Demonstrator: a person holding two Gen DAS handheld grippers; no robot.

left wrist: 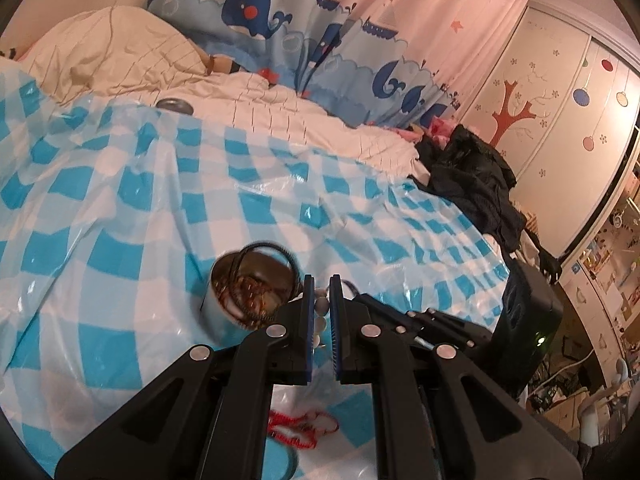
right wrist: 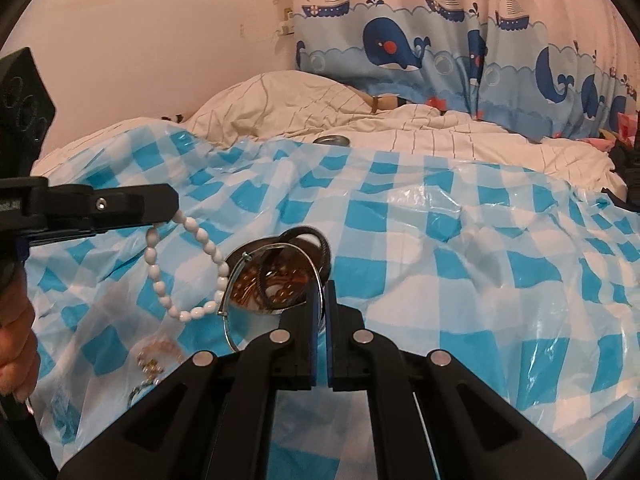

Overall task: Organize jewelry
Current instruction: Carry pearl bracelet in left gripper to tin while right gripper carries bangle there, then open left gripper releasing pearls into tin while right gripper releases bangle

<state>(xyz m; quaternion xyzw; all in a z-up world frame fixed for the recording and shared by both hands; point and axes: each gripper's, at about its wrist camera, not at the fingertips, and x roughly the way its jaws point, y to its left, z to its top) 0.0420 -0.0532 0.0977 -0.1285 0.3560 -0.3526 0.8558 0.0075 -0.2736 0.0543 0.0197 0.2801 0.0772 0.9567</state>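
Whale-print curtains (right wrist: 400, 52) hang behind the bed, whose blue-checked plastic sheet (right wrist: 460, 240) carries the jewelry.

From my left wrist view, I see the left hand-held gripper (left wrist: 322, 304) clamped on a white bead bracelet (left wrist: 320, 312); in the right view that bracelet (right wrist: 188, 264) hangs as a loop from its tip at about 9 o'clock, clear of the sheet. My right hand-held gripper (right wrist: 323, 300) is closed on a thin silver bangle (right wrist: 232, 320), which curves off toward 8 o'clock. A round metal tin (right wrist: 276, 280), holding gold-coloured chains and a dark hair tie (right wrist: 312, 244) over its rim, sits on the sheet just beyond both tips. A red string piece (left wrist: 304, 428) lies at 6 o'clock under the left gripper. A small gold piece (right wrist: 154, 356) lies at 8 o'clock, near a hand (right wrist: 16, 344) at the left edge.
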